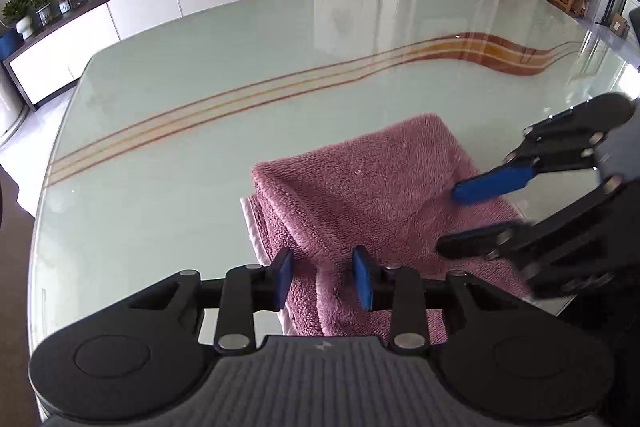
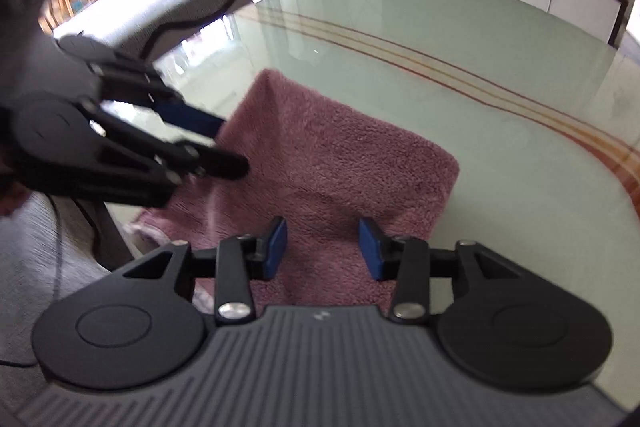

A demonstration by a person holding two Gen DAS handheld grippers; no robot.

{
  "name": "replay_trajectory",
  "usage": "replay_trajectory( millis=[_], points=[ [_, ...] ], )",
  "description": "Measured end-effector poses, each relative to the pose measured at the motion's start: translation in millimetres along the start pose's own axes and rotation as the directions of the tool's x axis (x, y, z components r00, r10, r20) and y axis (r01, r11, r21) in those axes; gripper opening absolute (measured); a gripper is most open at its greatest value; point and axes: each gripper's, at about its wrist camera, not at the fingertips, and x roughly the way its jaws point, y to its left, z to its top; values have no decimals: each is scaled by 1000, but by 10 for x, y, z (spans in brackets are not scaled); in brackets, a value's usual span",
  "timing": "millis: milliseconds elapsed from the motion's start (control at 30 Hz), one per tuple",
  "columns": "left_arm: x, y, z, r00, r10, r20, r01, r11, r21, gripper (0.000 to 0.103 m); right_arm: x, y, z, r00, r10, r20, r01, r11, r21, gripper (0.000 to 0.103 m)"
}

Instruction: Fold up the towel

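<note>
A pink towel (image 1: pixel 360 187) lies on the glass table (image 1: pixel 200 131), close to the near edge. It is fluffy and dusty pink, and it is folded over so that there are layers. In the left wrist view a paler pink trim (image 1: pixel 252 227) peeks out along its left side, under the top layer. The far corner of the towel stands up a little in a soft bump, and the top has a few gentle dips and creases. The left gripper (image 1: pixel 323 279) is low over the near edge of the towel. Its blue pads (image 1: pixel 285 277) stand a small way apart with towel between them, but they do not squeeze it. The right gripper (image 2: pixel 323 247) is over the other near part of the towel. Its blue pads (image 2: pixel 276 247) also stand apart, a bit wider, with the towel lying flat under the gap. Brown and yellow stripes (image 1: pixel 280 83) curve across the table beyond the towel.
</note>
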Motion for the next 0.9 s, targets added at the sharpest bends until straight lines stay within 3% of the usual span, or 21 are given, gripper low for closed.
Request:
replay_trajectory(
  millis=[133,267,467,667,900],
  points=[
    [-50,29,-14,1000,-2,6,2,1000,-23,12,-115,-217,73,997,-25,68,19,996,92,34],
    [-180,59,-21,1000,1,27,0,999,-47,9,-164,-360,87,996,-30,88,17,990,140,34],
    [-285,12,-7,999,41,36,-40,999,-31,7,-102,-297,105,995,-32,90,23,995,99,33],
    [-205,28,-73,997,81,-4,-81,996,-29,7,39,-199,174,997,-16,78,12,999,43,21],
    [-121,63,-145,995,95,-25,-96,995,-39,13,291,-168,175,999,-40,11,40,999,15,21]
  ],
)
